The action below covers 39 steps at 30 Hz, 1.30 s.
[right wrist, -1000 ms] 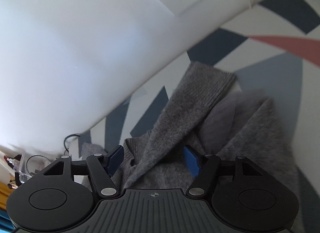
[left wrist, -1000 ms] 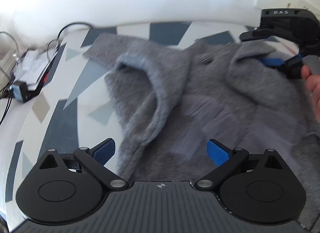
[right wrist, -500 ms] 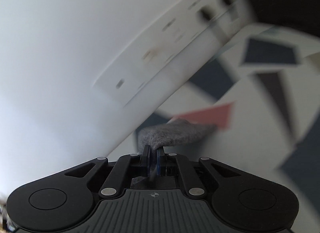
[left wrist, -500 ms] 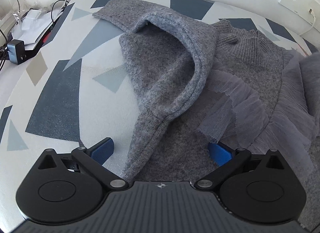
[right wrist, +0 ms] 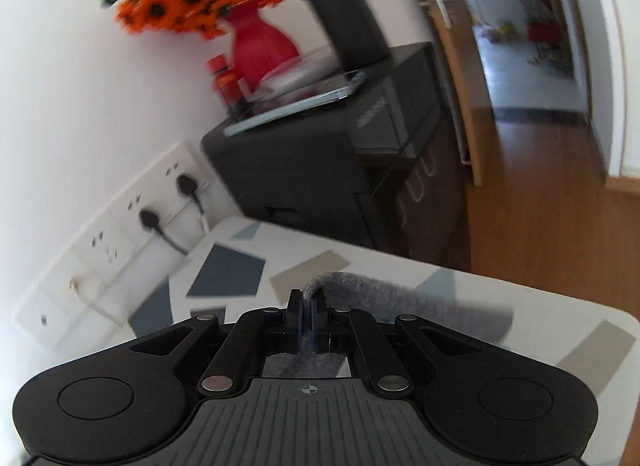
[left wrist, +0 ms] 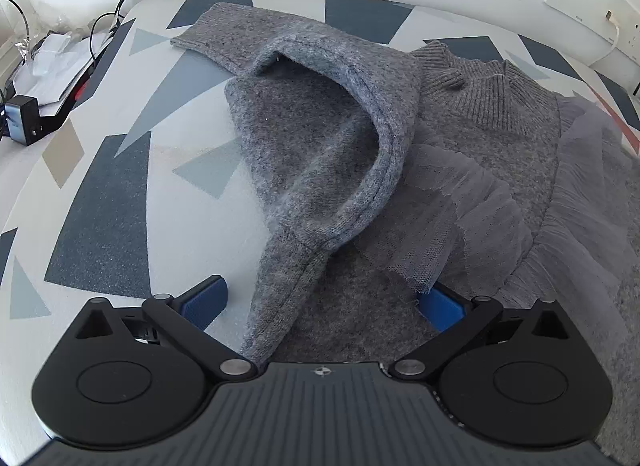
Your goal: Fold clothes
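Grey sweater [left wrist: 472, 153] spread on patterned desk [left wrist: 104, 193], one sleeve [left wrist: 320, 65] folded back over the body, tulle trim [left wrist: 460, 217] exposed. Left gripper [left wrist: 322, 302] low over the hem edge, jaws wide apart, nothing held. Right gripper [right wrist: 307, 318] jaws clamped together on a grey knit fold [right wrist: 360, 290], lifted above desk; view blurred.

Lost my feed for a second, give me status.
Left gripper open, low over grey sweater. Right gripper shut on a grey knit edge. Folded-over sleeve on top; nothing blocking.
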Each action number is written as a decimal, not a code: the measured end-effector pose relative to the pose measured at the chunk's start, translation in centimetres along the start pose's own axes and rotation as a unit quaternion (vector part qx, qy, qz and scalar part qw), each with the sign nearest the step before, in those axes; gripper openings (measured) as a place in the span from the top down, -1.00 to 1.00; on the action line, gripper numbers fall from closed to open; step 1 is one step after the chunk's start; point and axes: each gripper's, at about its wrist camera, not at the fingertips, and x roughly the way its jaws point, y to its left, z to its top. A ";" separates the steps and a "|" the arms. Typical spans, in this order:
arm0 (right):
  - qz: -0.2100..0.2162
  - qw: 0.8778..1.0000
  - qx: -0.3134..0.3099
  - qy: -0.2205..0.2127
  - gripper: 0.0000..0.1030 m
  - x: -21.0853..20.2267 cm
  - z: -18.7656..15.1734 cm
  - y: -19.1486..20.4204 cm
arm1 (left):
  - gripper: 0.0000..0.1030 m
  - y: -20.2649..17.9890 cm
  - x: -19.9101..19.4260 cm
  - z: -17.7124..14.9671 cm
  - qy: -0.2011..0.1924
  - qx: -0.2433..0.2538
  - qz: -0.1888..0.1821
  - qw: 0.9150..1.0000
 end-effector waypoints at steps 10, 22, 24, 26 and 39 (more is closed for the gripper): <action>0.174 0.955 -0.199 0.136 0.92 2.9 -7.7 11.5 | -1.00 -0.1 -0.1 -0.4 -0.011 0.002 -0.001 1.000; 0.218 0.902 -0.304 0.217 -0.05 2.8 -13.5 17.6 | -0.99 4.2 -4.0 1.6 -0.048 -0.074 -0.133 0.987; 0.225 0.898 -0.311 0.213 -0.05 2.5 -13.6 18.2 | -0.99 4.0 -4.3 2.9 -0.074 -0.060 -0.130 0.987; 0.222 0.898 -0.316 0.212 -0.05 2.5 -13.8 18.5 | -0.99 3.1 -3.3 4.8 -0.067 -0.049 -0.111 0.990; 0.217 0.893 -0.312 0.241 -0.02 3.2 -14.7 17.4 | 0.76 3.9 -2.8 6.8 -0.130 -0.103 -0.060 0.984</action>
